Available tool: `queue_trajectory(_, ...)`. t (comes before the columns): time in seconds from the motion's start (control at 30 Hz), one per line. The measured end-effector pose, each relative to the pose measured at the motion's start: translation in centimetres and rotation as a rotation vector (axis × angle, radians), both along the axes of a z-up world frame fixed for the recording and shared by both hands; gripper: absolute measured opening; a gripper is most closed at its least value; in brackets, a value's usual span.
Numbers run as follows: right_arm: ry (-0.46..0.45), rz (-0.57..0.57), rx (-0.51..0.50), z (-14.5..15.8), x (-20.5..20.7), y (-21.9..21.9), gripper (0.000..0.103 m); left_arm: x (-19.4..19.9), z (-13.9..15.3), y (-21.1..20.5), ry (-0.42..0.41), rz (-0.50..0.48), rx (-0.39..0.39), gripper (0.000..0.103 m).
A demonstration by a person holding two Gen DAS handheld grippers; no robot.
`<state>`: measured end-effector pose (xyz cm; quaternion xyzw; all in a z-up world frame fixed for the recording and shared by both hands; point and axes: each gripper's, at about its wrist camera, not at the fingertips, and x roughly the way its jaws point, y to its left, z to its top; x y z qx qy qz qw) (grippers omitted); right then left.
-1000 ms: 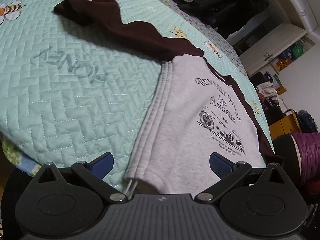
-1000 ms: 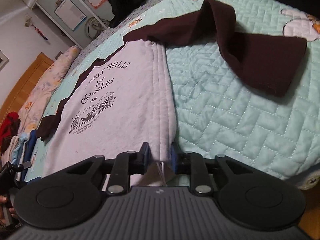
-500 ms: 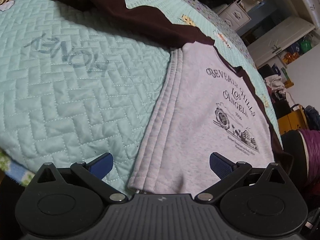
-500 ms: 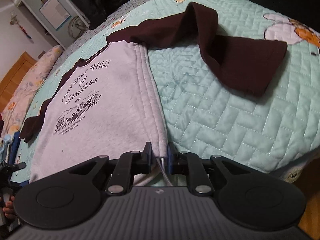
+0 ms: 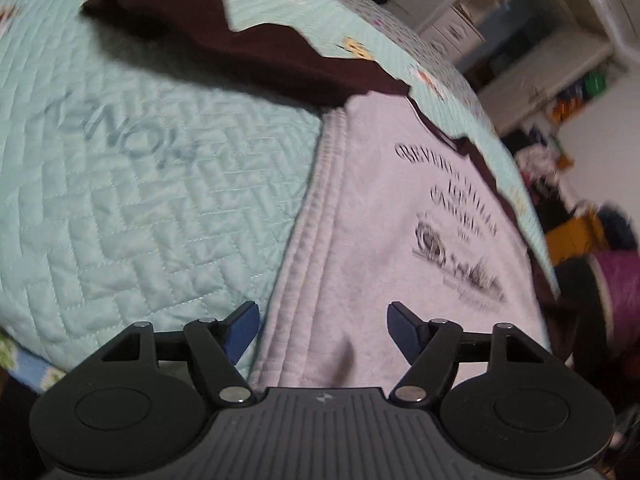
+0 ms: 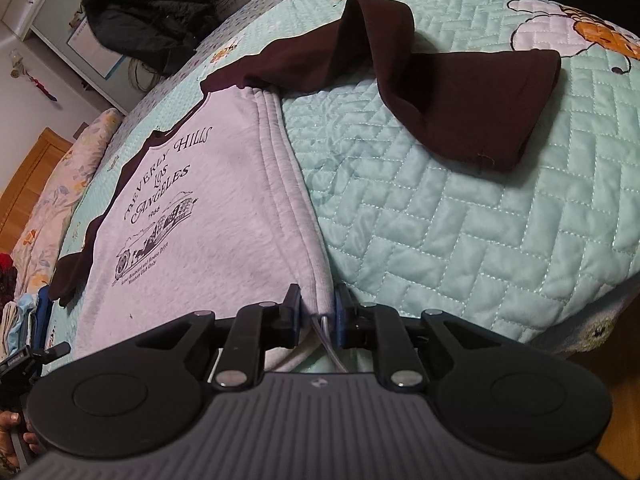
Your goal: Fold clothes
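A grey sweatshirt point(image 5: 384, 240) with dark brown sleeves and a "Beverly Hills Los Angeles" print lies flat on a mint quilted bedspread point(image 5: 140, 208). In the left wrist view my left gripper point(image 5: 323, 326) stands open over the sweatshirt's near hem corner, one blue pad on each side of the ribbed edge. In the right wrist view my right gripper point(image 6: 317, 314) is shut on the other hem corner of the sweatshirt point(image 6: 208, 216), with a clear tag hanging between the pads. One brown sleeve point(image 6: 460, 92) lies bent on the quilt to the right.
The bed edge drops off just below both grippers. A dark jacket point(image 6: 148, 16) lies at the far end of the bed, a pillow point(image 6: 60, 196) at the left. Shelves and cabinets point(image 5: 520, 68) stand beyond the bed. A hand point(image 6: 16, 436) shows at lower left.
My left gripper has moved in over the hem corner and its jaws have narrowed, still open. My right gripper keeps its grip on the hem and has shifted slightly.
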<state>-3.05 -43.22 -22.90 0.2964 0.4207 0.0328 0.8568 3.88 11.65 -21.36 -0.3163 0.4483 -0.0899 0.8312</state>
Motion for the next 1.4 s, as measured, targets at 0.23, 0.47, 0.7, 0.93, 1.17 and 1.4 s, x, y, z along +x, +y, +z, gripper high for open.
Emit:
queue_trajectory(0.23,0.002,-0.016,0.040,-0.3,-0.1,-0.4,0.018,-0.4,-2.0,2.8,0.060,0.048,-0.202,0.072)
queue_trajectory(0.47,0.000,-0.030,0.061,-0.5,-0.1,-0.5,0.018,0.2,-4.5,3.2,0.036,0.026,-0.438,0.090)
queue_trajectory(0.7,0.000,-0.036,0.067,-0.6,0.0,-0.6,0.018,-0.6,-6.4,5.1,0.016,0.077,-0.561,0.057)
queue_trajectory(0.93,0.005,-0.040,0.065,-0.6,0.1,-0.6,0.019,-0.2,-6.6,4.4,0.018,0.053,-0.514,0.042)
queue_trajectory(1.17,-0.001,-0.044,0.066,-0.7,0.1,-0.6,0.019,-0.1,-3.2,2.9,-0.043,0.015,-0.291,0.016)
queue_trajectory(1.4,-0.019,-0.077,0.069,2.3,0.0,0.7,0.018,-0.3,0.7,2.0,-0.122,-0.014,-0.099,0.012)
